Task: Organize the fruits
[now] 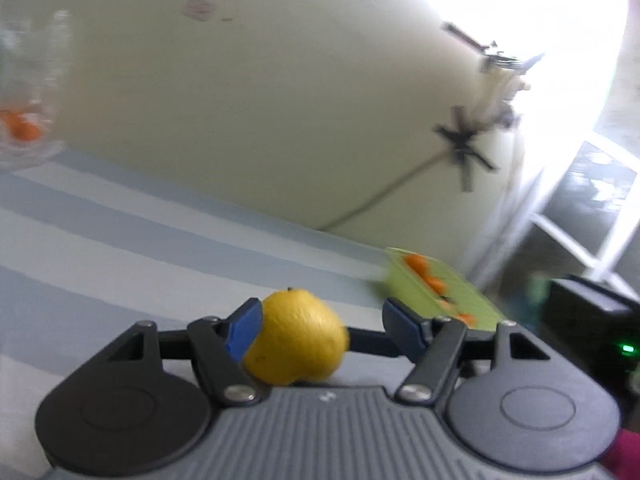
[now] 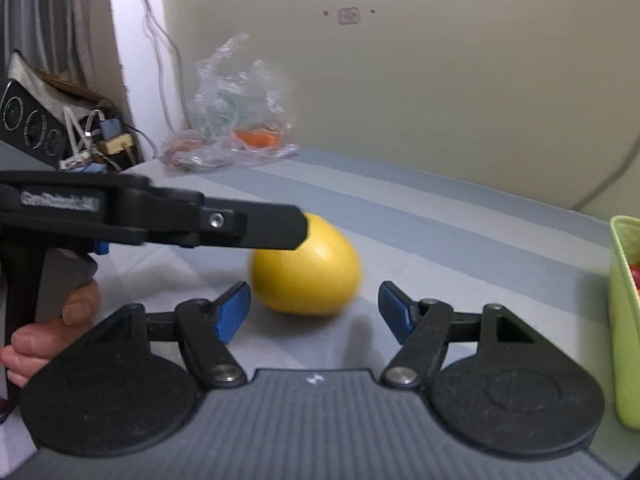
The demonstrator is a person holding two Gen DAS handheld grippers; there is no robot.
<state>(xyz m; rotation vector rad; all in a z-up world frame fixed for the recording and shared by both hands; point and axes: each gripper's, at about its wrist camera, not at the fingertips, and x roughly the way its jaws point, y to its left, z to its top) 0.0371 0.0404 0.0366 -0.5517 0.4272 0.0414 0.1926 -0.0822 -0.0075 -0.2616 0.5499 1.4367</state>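
Lemon point(image 1: 298, 338), yellow and a little blurred, lies on the grey-and-white striped cloth point(image 1: 120, 248) between the spread fingers of the left gripper point(image 1: 320, 330). Its left side sits against or just beside the left blue pad point(image 1: 242, 334); the right pad stands apart from it with cloth showing between, so nothing pinches the fruit. In the right wrist view the same lemon point(image 2: 306, 272) rests on the cloth just beyond the right gripper point(image 2: 314, 312), whose blue fingertips point(image 2: 230, 314) are also spread wide, with nothing between them. The left gripper point(image 2: 296, 232) reaches in from the left of that view, its black finger crossing the lemon's far left edge; a hand point(image 2: 44, 332) grips its handle. To the right stands a green tray point(image 2: 624, 320) with something red inside; in the left wrist view the tray point(image 1: 472, 296) holds several small orange fruits point(image 1: 424, 272). At the far side, against the wall, lies a crumpled clear plastic bag point(image 2: 236, 108) with orange pieces in it.
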